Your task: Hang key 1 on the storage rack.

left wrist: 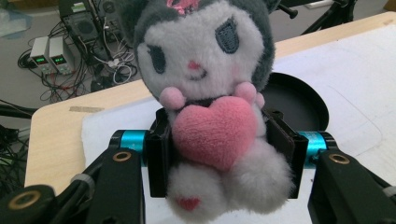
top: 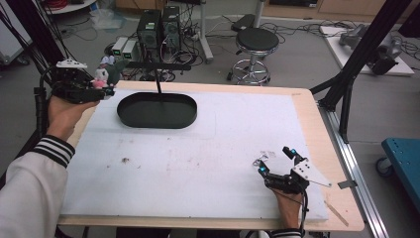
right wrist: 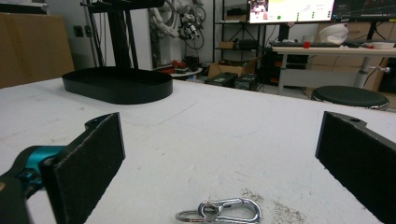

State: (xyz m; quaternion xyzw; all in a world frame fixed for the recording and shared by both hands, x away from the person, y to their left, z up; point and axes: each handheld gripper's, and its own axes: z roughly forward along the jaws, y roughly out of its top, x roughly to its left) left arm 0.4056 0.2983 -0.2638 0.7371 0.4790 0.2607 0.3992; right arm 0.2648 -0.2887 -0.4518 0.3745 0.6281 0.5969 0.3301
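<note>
A small plush toy (left wrist: 210, 98) with a grey hood, white face and pink heart is clamped between the pads of my left gripper (left wrist: 219, 149). In the high view that left gripper (top: 101, 83) is held above the table's far left corner, just left of the black oval tray (top: 184, 117), with the plush toy (top: 101, 77) at its tip. My right gripper (top: 277, 159) rests open on the white mat near the front right. A silver carabiner clip (right wrist: 222, 211) on a key ring lies on the mat between its jaws; the same carabiner (top: 261, 159) shows in the high view.
The white mat (top: 198, 163) covers most of the wooden table (top: 309, 106). Beyond the far edge stand a black stool (top: 255, 42), computer boxes (top: 158, 27) and cables on the floor. A black frame post (top: 361, 49) rises at the right.
</note>
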